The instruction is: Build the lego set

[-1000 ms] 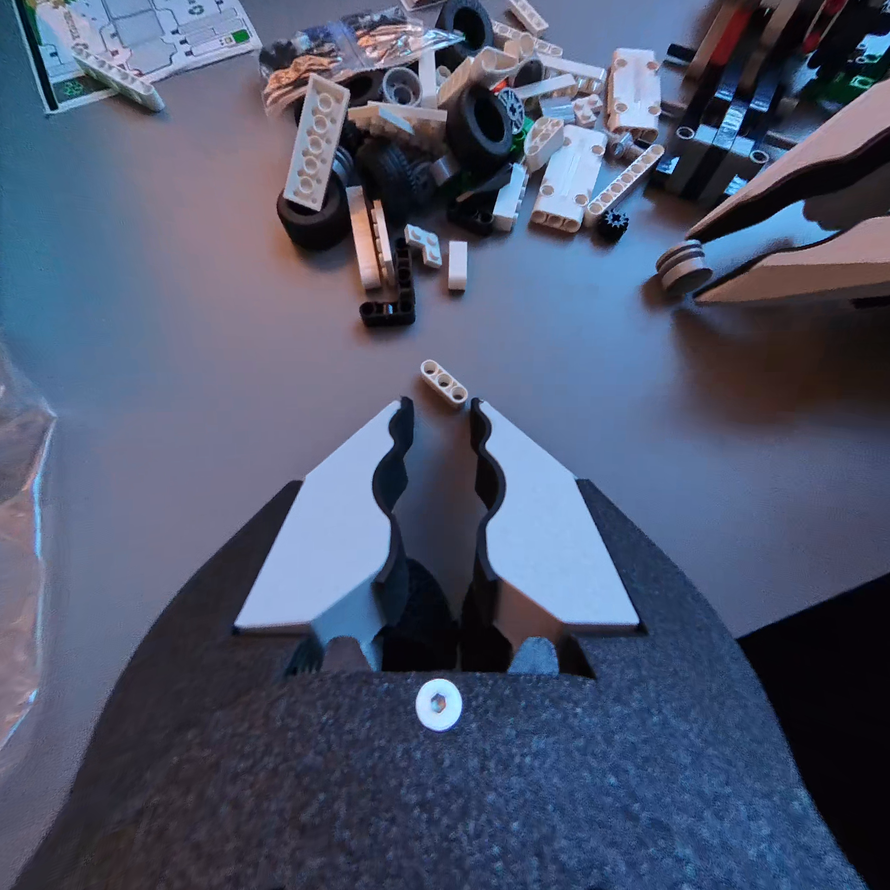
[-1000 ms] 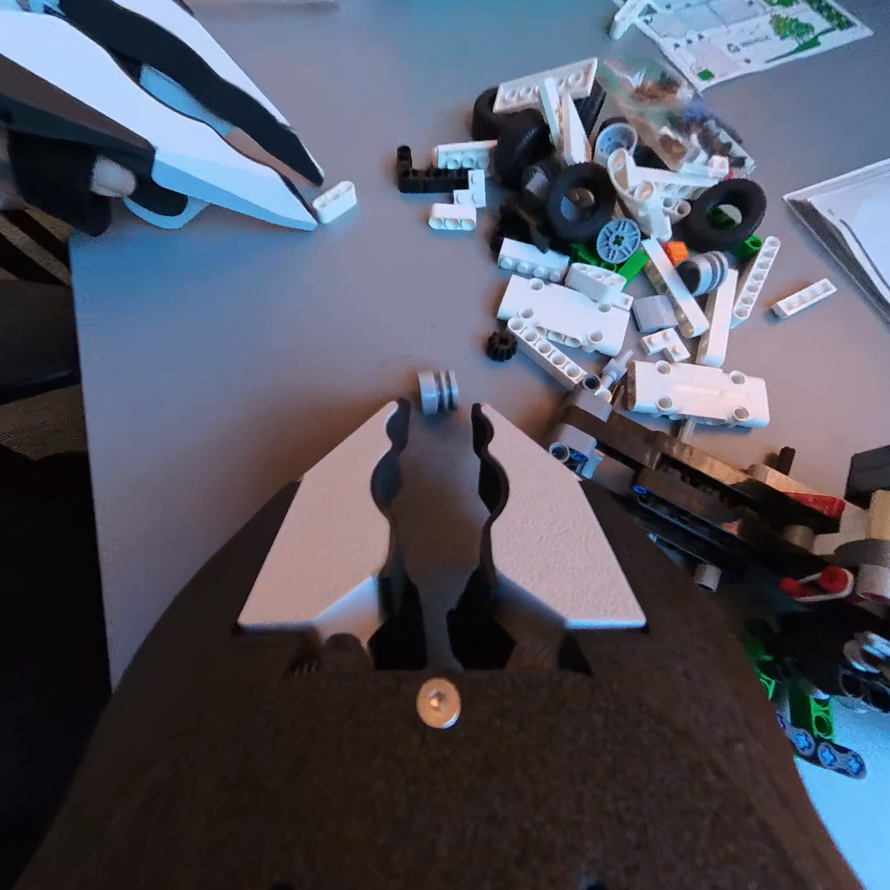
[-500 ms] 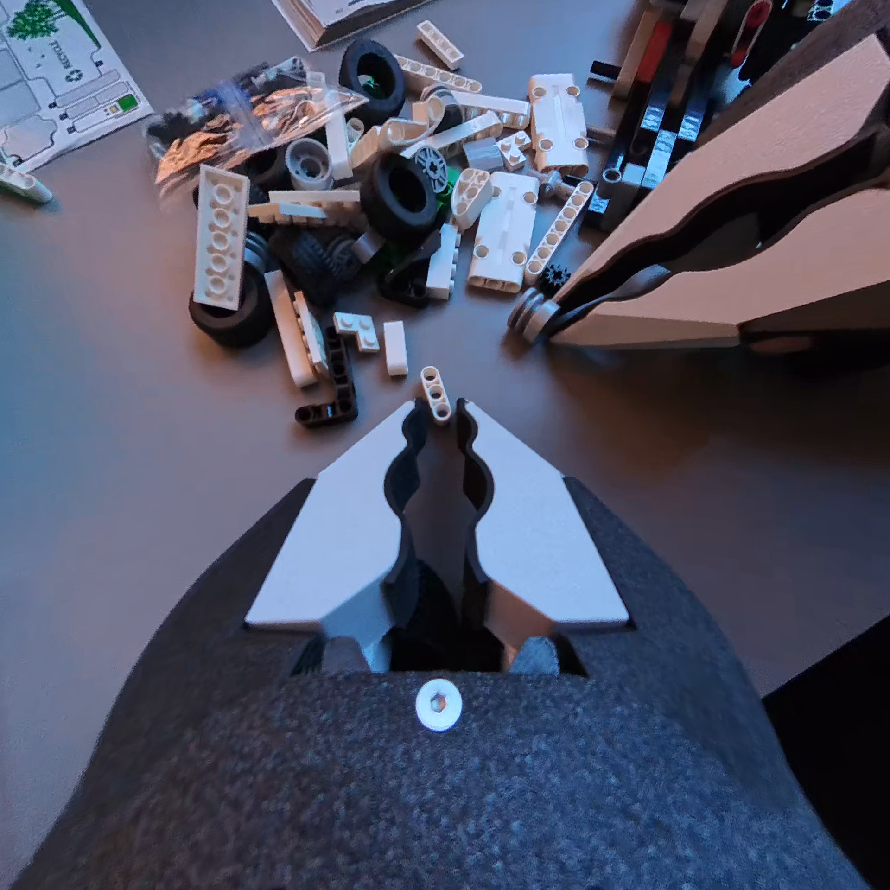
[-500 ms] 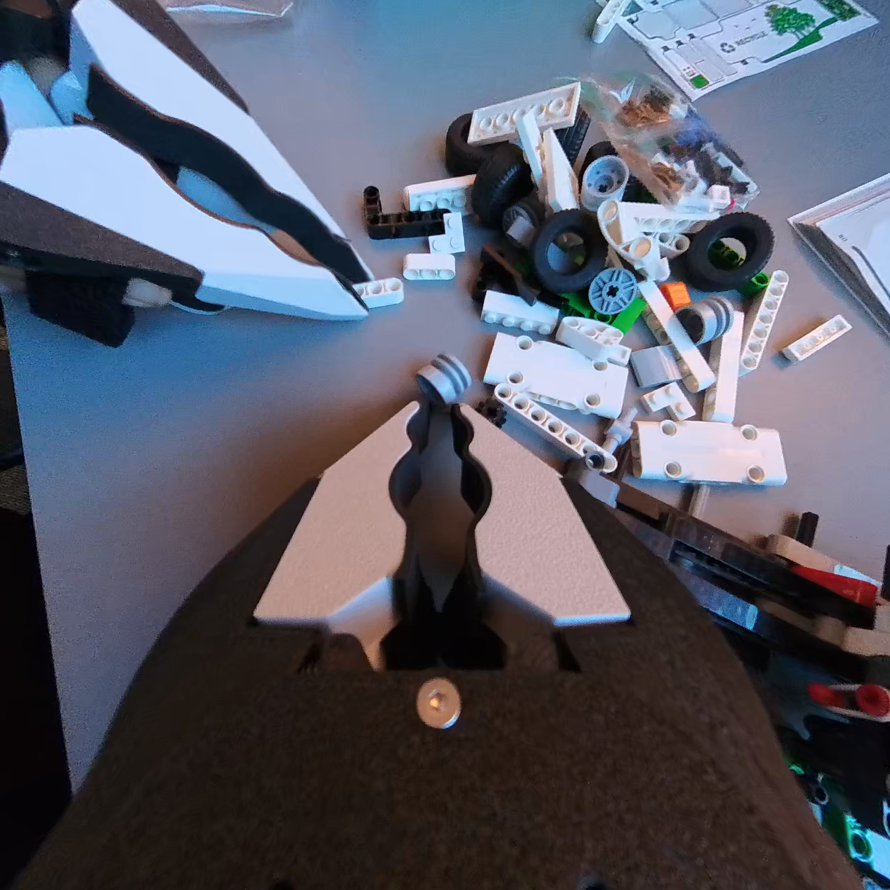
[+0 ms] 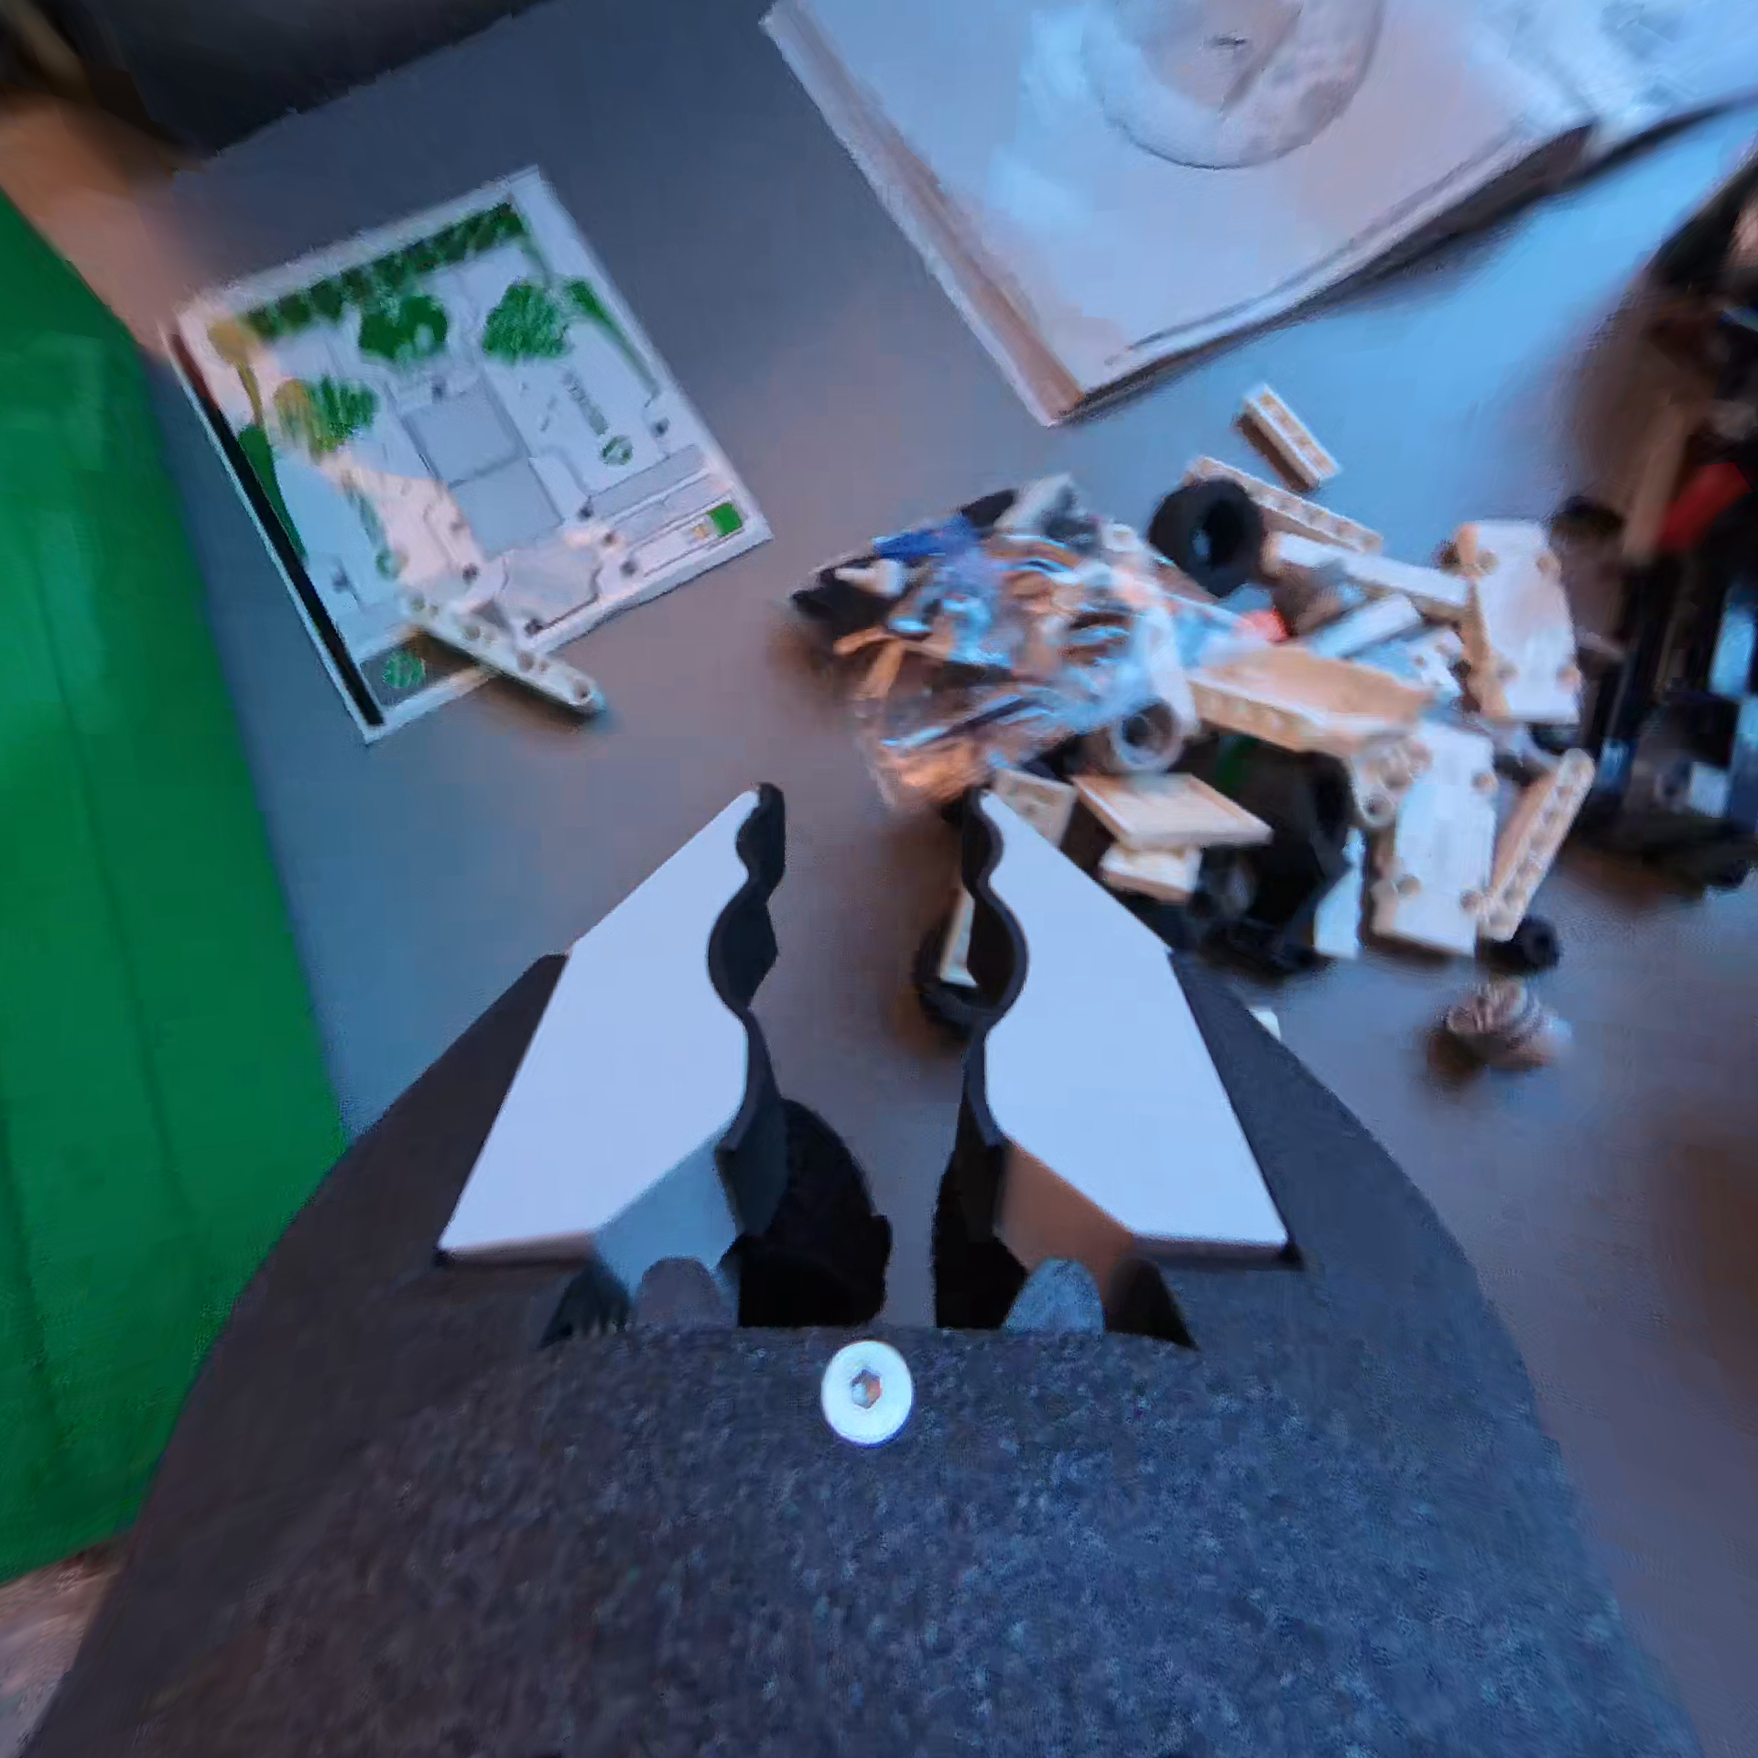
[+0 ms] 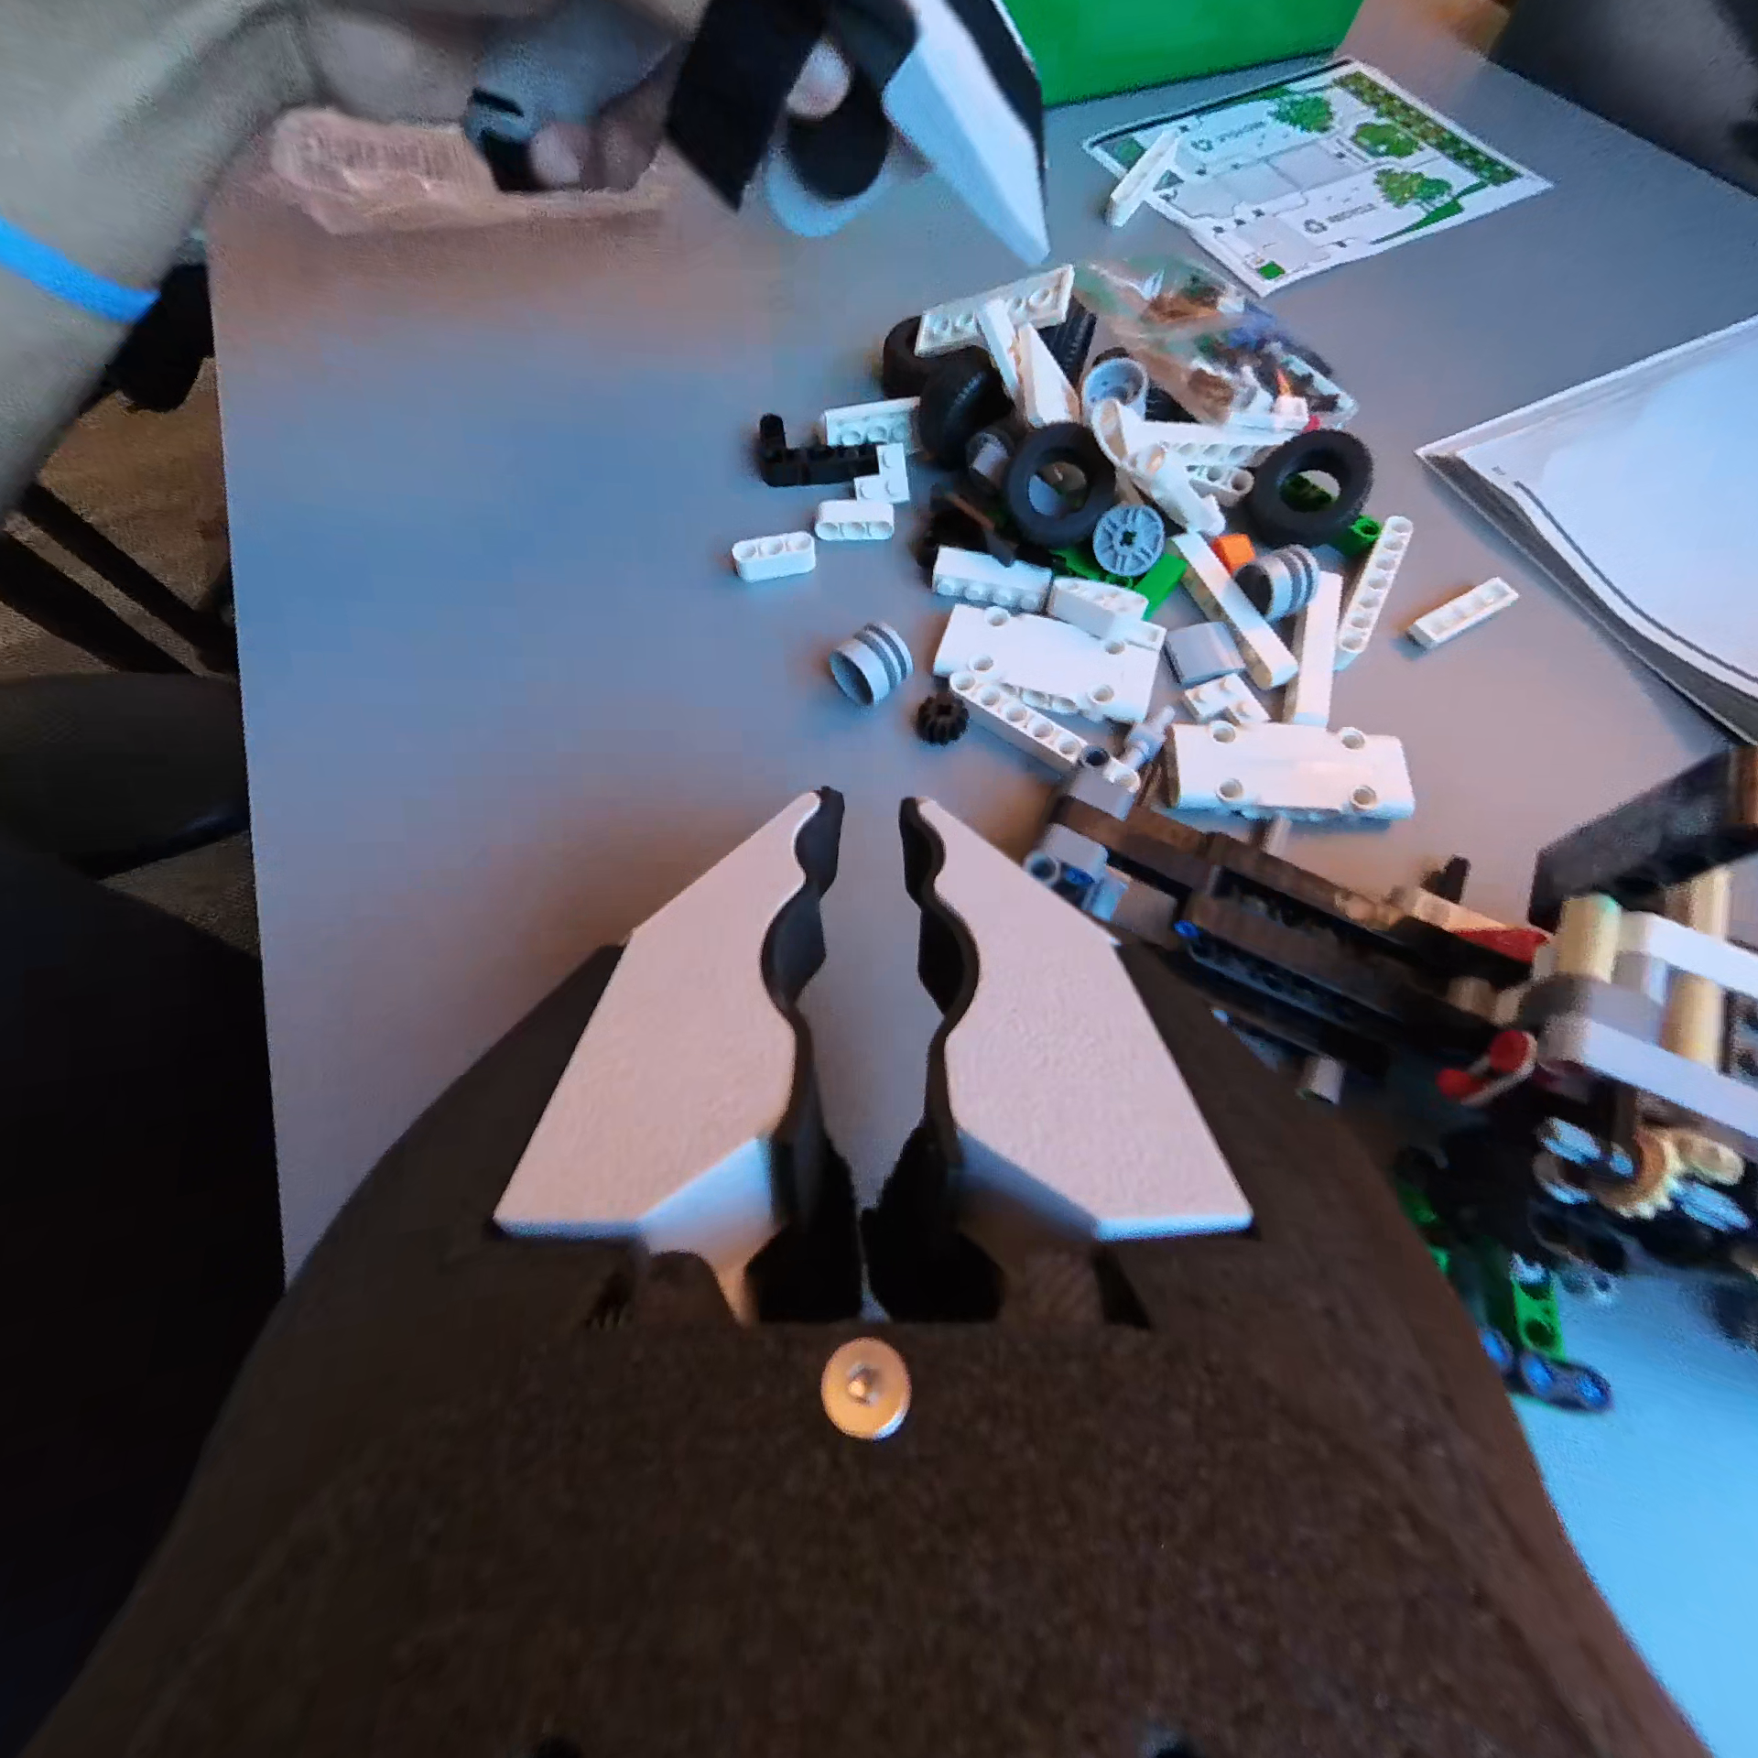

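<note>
My left gripper [image 5: 870,809] is open and empty, held above the grey table; the view is blurred. It also shows raised at the top of the right wrist view [image 6: 961,124], held by a person's hand. My right gripper [image 6: 868,804] is slightly open and empty above the table. Ahead of it lie a grey ribbed hub [image 6: 870,661], a small black gear [image 6: 942,718] and a short white beam [image 6: 773,555]. The pile of loose Lego pieces [image 6: 1094,514] with black tyres lies beyond. The partly built black model [image 6: 1332,951] is at the right.
A leaflet [image 6: 1313,162], an instruction booklet [image 6: 1636,495] and a green box [image 6: 1180,38] are at the far side. A clear bag of parts [image 6: 1208,342] rests on the pile. A person's sleeve [image 6: 143,143] is at the top left. The table's left edge [image 6: 233,666] is near. Left tips to right tips: about 20 cm. The left gripper is farther from the small black gear [image 6: 942,718], some 15 cm, than the right, some 5 cm. Seen from the left wrist view [image 5: 1506,941] as well. It is some 6 cm from my right tips to the grey ribbed hub [image 6: 870,661]. Seen from the left wrist view [image 5: 1518,1019] as well.
My right gripper, shut on the grey hub half a second ago, has opened and drawn back; the hub lies on the table. My left gripper has opened, lifted off the white beam and swung left.
</note>
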A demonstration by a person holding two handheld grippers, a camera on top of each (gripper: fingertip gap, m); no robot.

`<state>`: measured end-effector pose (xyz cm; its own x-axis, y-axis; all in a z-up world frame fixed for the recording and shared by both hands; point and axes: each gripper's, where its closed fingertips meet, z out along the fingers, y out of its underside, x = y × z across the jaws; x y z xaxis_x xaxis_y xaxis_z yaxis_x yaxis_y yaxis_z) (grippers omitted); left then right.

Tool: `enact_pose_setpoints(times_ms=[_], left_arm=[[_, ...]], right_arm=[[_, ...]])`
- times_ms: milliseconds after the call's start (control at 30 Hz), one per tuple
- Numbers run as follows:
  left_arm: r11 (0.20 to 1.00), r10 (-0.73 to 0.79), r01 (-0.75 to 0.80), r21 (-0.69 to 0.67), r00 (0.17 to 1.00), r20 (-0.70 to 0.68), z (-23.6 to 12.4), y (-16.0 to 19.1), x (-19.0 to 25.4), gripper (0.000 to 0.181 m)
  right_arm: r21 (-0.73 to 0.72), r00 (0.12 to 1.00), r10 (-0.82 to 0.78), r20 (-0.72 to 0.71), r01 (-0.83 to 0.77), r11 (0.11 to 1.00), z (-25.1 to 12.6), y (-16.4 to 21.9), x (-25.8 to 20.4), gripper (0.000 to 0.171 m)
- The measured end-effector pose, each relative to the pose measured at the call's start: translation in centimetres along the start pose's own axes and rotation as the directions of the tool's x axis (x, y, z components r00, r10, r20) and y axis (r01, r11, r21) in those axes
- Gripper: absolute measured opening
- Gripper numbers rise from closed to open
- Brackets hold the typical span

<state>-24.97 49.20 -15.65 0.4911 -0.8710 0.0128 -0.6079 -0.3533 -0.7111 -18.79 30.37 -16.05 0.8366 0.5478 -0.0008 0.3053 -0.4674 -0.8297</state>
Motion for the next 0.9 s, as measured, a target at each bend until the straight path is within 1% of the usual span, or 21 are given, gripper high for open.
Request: enact_pose_setpoints(times_ms=[33,67,100,133,167,200,267,300,333,367,400,433,533,633,700,767,833,900], left_arm=[[0.996,-0.083,0.082,-0.038,0.996,-0.033,0.6,0.1,-0.7,0.034],[0.98,-0.186,0.176,-0.092,0.977,-0.104,1.2,0.4,-0.7,0.035],[0.953,-0.294,0.27,-0.139,0.935,-0.198,1.6,0.2,-0.2,0.041],[0.918,-0.393,0.357,-0.17,0.871,-0.295,1.9,-0.3,0.5,0.051],[0.889,-0.458,0.417,-0.188,0.805,-0.378,2.1,-1.0,1.2,0.046],[0.876,-0.482,0.44,-0.199,0.774,-0.409,2.4,-1.1,1.6,0.045],[0.877,-0.48,0.445,-0.182,0.791,-0.38,3.0,-0.9,1.4,0.047],[0.871,-0.489,0.462,-0.167,0.778,-0.394,3.0,-1.2,1.6,0.045],[0.858,-0.506,0.491,-0.154,0.752,-0.423,3.0,-1.7,1.8,0.037],[0.845,-0.521,0.514,-0.147,0.731,-0.44,3.0,-2.0,1.9,0.024],[0.841,-0.526,0.523,-0.139,0.73,-0.437,3.2,-2.0,1.6,0.009],[0.842,-0.522,0.525,-0.123,0.736,-0.431,3.3,-2.2,1.4,0.0],[0.846,-0.499,0.528,-0.079,0.728,-0.47,2.8,-3.6,1.3,0.0],[0.862,-0.436,0.507,0.006,0.748,-0.5,1.3,-6.1,0.7,0.0],[0.864,-0.376,0.496,0.092,0.755,-0.537,-0.7,-8.5,0.6,0.0],[0.851,-0.316,0.492,0.184,0.759,-0.569,-3.3,-10.9,0.4,0.0],[0.833,-0.246,0.48,0.276,0.768,-0.591,-6.2,-12.9,0.5,0.0],[0.816,-0.188,0.461,0.349,0.782,-0.594,-9.0,-14.2,0.8,0.0]], right_arm=[[0.001,1.0,0.0,-0.01,0.0,1.0,-0.4,0.2,0.3,0.012],[0.009,1.0,0.004,-0.03,-0.004,1.0,-0.9,0.3,0.8,0.012],[0.017,0.999,0.012,-0.045,-0.011,1.0,-1.3,0.4,1.2,0.012],[0.025,0.998,0.026,-0.052,-0.025,0.999,-1.8,0.5,1.6,0.012],[0.037,0.997,0.045,-0.058,-0.043,0.998,-2.2,0.6,1.9,0.012],[0.052,0.996,0.066,-0.061,-0.063,0.997,-2.6,0.6,2.3,0.012],[0.074,0.993,0.102,-0.06,-0.098,0.992,-3.3,0.6,2.7,0.012],[0.081,0.992,0.113,-0.062,-0.108,0.991,-3.7,0.7,3.0,0.012],[0.086,0.99,0.12,-0.07,-0.114,0.99,-4.0,0.8,3.3,0.012],[0.087,0.989,0.123,-0.078,-0.116,0.989,-4.2,0.9,3.6,0.011],[0.087,0.989,0.123,-0.084,-0.116,0.989,-4.4,1.0,3.8,0.011],[0.088,0.988,0.123,-0.09,-0.115,0.99,-4.6,1.1,4.1,0.011],[0.085,0.986,0.109,-0.13,-0.098,0.992,-5.4,1.2,5.3,0.011],[0.092,0.973,0.115,-0.201,-0.098,0.991,-6.9,1.4,7.5,0.013],[0.103,0.951,0.159,-0.264,-0.136,0.985,-8.2,1.9,9.7,0.02],[0.092,0.93,0.19,-0.315,-0.169,0.981,-9.0,3.0,11.5,0.031],[0.058,0.919,0.198,-0.34,-0.189,0.98,-9.0,4.3,12.3,0.042],[0.019,0.92,0.194,-0.341,-0.199,0.98,-8.2,5.3,12.2,0.049]])
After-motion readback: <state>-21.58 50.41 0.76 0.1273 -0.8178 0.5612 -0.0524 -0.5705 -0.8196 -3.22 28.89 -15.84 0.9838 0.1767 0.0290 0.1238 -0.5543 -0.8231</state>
